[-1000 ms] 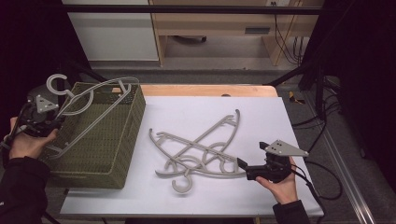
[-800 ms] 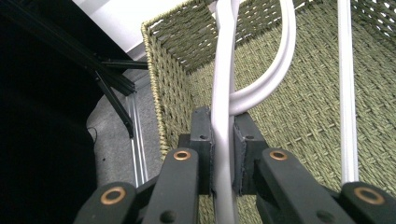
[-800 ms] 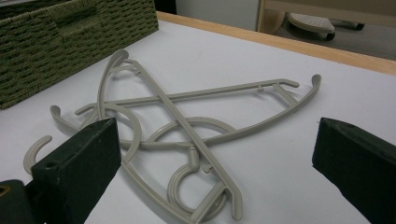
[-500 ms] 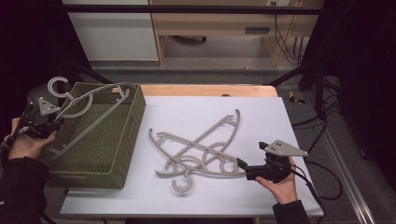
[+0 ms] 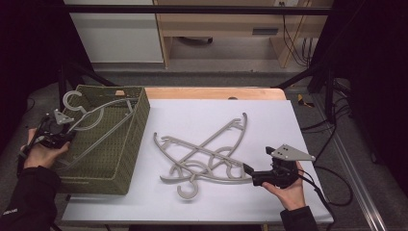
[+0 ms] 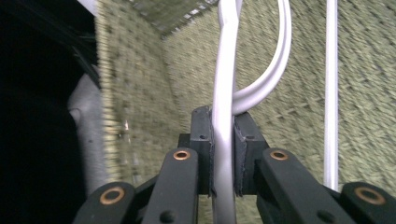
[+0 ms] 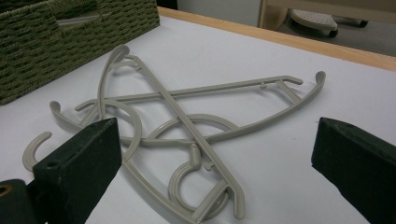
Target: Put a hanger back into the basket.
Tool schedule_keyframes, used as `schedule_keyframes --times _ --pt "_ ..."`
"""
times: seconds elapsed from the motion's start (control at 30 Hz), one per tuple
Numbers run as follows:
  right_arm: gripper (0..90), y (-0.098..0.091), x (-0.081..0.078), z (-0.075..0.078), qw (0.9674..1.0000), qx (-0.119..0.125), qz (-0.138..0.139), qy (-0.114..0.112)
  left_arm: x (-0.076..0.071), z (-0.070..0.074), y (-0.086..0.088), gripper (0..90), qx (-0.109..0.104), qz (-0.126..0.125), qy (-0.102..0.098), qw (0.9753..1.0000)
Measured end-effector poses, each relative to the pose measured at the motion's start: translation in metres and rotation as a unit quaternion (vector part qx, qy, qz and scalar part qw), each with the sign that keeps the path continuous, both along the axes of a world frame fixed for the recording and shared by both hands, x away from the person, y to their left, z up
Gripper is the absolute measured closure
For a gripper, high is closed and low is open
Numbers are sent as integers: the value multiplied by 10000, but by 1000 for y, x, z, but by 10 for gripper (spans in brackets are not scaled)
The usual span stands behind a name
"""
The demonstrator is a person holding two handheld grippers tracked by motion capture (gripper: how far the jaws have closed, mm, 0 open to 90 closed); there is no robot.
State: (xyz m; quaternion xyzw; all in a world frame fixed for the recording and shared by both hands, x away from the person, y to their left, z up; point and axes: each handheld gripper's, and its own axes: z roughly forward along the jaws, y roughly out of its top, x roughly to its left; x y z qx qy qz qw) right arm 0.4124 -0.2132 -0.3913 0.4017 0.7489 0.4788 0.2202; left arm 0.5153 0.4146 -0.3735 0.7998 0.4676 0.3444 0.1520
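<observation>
High view: left claw at 9 o'clock of the worktop, pinching a grey plastic hanger by the neck under its hook. Hanger sits tilted in the woven basket: hook sticks up past the far-left rim, arm runs toward the near-left inside wall, far shoulder leans near the basket's 1 o'clock corner.

Left gripper view: pads pressed flat on the thin stem, no visible gap. Good spot, since that narrow straight section fits between the pads; the curved strap beside it would roll.

Handling, my read: light, stiff moulded plastic, smooth and a bit slippery, long lever arm, so it likely pivots in the pinch if bumped on the rim. Hook and shoulder tips can snag the weave. Basket is coarse olive wicker, rigid box shape, rough texture.

Right claw at 5 o'clock, jaws spread wide, resting just beside the loose hangers. Right gripper view: the pile is interlocked, with bars crossed and hooks nested, lying flat on the matte white sheet. Expect one lift to drag its neighbours. Best hold is an outer bar end or a free hook, not the tangle centre.
</observation>
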Motion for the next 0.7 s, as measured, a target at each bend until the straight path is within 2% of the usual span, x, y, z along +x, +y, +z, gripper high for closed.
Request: schedule_keyframes --times 0.1,0.23,0.33,0.47,0.6,0.7 --pt "25 0 0 0 10000 -9 12 -3 3 -8 -2 799 -103 26 184 9998" --pt "28 -1 -1 1 10000 4 20 -6 2 -12 2 784 -370 62 266 9989" --pt "29 -1 -1 1 10000 16 24 -4 -1 -12 5 719 -549 55 304 9980" --pt "30 -1 -1 3 10000 4 31 -14 -8 -9 8 645 -568 86 220 9981" --pt "31 -1 -1 4 10000 5 39 -26 -11 -6 12 566 -622 259 184 9976" --pt "30 0 -1 6 10000 -9 63 -53 -16 2 16 528 -830 282 -62 9961"
